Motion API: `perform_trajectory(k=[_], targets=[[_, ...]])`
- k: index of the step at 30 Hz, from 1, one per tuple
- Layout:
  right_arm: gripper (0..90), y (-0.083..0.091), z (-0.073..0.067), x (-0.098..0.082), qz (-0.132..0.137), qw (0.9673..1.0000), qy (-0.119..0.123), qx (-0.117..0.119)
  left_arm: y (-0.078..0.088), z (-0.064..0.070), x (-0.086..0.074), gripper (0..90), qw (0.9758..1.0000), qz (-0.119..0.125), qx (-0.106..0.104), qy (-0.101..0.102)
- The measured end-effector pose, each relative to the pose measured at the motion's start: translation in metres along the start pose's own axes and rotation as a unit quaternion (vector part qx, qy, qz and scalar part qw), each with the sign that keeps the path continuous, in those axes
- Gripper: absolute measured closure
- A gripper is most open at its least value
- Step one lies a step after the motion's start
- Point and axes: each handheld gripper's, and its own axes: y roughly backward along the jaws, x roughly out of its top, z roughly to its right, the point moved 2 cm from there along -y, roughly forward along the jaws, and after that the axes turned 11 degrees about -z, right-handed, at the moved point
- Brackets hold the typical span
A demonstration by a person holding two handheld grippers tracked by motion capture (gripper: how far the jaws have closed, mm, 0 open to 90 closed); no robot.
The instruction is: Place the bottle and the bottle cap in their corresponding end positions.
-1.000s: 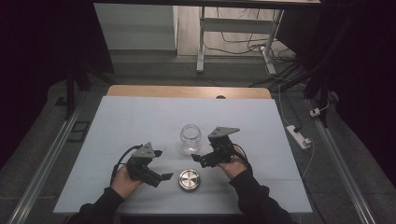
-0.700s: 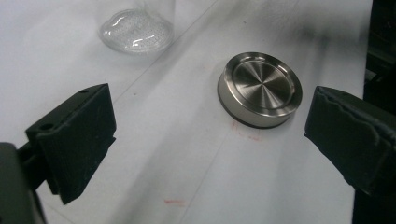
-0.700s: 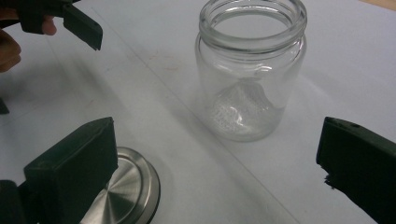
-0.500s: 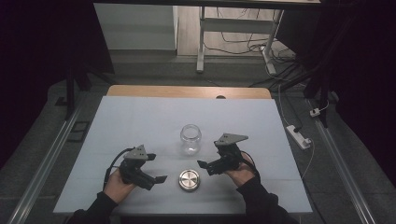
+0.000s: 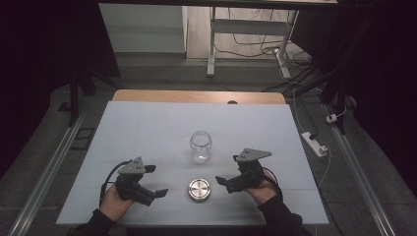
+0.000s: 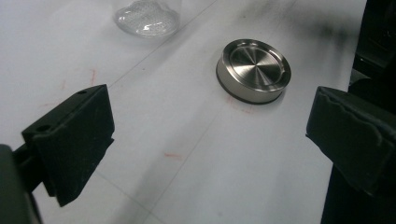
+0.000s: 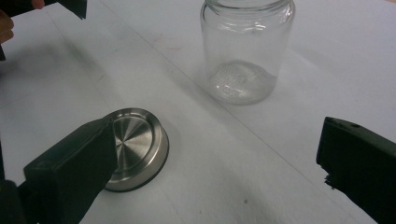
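Note:
A clear glass jar (image 5: 201, 146) stands upright and lidless in the middle of the white table (image 5: 147, 128). Its round brushed-metal lid (image 5: 199, 189) lies flat nearer the front edge. My left gripper (image 5: 155, 181) sits left of the lid, open; its jaws have just been opening and nothing is between them. The left gripper view has the lid (image 6: 253, 70) ahead to the right and the jar's base (image 6: 147, 16) at the top. My right gripper (image 5: 227, 172) is open and empty right of the lid. In the right gripper view one jaw covers part of the lid (image 7: 140, 140), with the jar (image 7: 245, 51) beyond.
The table's wooden far edge (image 5: 196, 96) faces a metal stand and loose cables on the floor. A white power strip (image 5: 314, 143) lies off the right side. The left gripper's jaw tip (image 7: 70, 5) shows at the top left of the right gripper view.
Both hands have drawn back toward the front edge and slightly outward, away from the jar and lid. Jar and lid have stayed put.

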Motion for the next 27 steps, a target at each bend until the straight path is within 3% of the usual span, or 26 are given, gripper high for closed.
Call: perform_trajectory(k=[14, 27], targets=[[0.0, 0.024, 0.003, -0.030, -0.003, 0.9991, -0.023, -0.036, 0.019, 0.001, -0.023, 0.7, 0.9994, 0.003, 0.025, 0.025], [0.0, 0.053, 0.008, -0.063, 0.002, 0.9958, -0.056, -0.073, 0.035, 0.001, -0.050, 0.2, 0.9975, 0.009, 0.040, 0.058]])
